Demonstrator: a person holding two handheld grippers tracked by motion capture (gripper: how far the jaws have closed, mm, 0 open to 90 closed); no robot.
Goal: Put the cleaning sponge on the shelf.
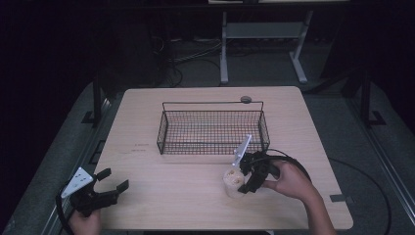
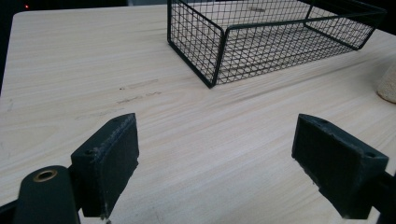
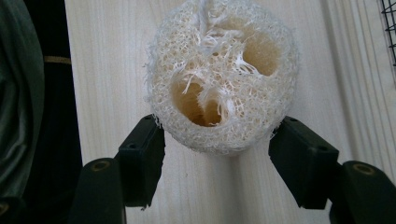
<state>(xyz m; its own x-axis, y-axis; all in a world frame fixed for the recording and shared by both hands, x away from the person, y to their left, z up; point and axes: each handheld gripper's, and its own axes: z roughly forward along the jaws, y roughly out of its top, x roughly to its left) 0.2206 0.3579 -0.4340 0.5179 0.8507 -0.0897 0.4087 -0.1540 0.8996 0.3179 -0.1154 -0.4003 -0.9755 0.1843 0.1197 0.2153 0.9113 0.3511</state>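
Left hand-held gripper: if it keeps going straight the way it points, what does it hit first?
Probably the near corner of the wire basket. The left hand-held gripper has open jaws over bare table, with nothing between them and the basket, though depth is uncertain.

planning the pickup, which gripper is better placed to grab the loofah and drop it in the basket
Right. The right gripper already has its open jaws on either side of the loofah, just in front of the wire basket. The left gripper sits open at the table's near left corner, far from both.
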